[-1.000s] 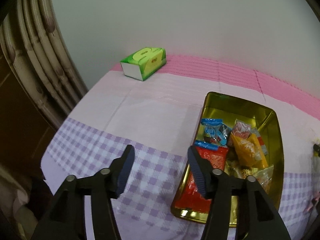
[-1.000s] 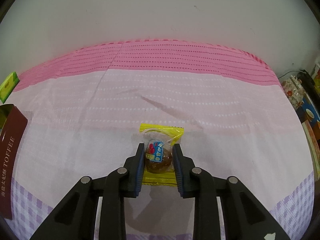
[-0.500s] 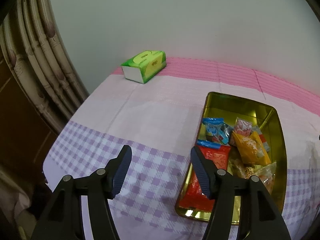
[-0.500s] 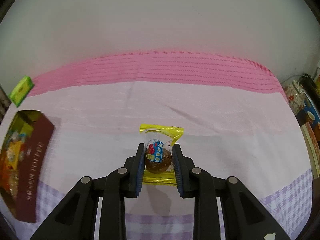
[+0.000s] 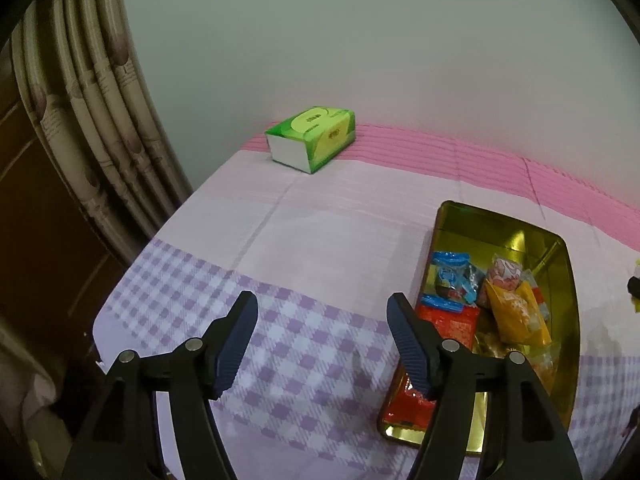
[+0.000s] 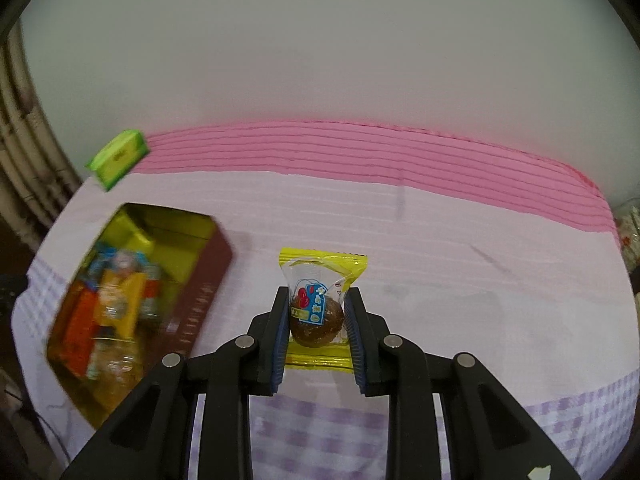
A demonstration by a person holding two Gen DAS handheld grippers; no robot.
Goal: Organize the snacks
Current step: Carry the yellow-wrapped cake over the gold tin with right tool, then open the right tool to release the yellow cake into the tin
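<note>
My right gripper [image 6: 317,322] is shut on a yellow-edged clear packet with a brown round snack [image 6: 318,316], held above the cloth to the right of the tin. The gold tin [image 6: 184,220], brown on the outside, lies at the left of the right wrist view with several wrapped snacks in it. In the left wrist view the same tin [image 5: 496,224] sits at the right, holding a blue packet [image 5: 450,276], a red packet [image 5: 448,320] and a yellow packet [image 5: 516,316]. My left gripper [image 5: 322,344] hovers over the checked cloth left of the tin, its jaws opening with nothing between them.
A green tissue box [image 5: 314,138] rests at the back left by the wall, also seen as the tissue box [image 6: 118,158] in the right wrist view. A curtain [image 5: 92,120] hangs past the table's left edge. Cluttered items [image 6: 628,232] sit beyond the right edge.
The right gripper has carried the packet leftward and up, bringing the tin fully into its view. The left gripper's jaws have spread wider while it stayed in place.
</note>
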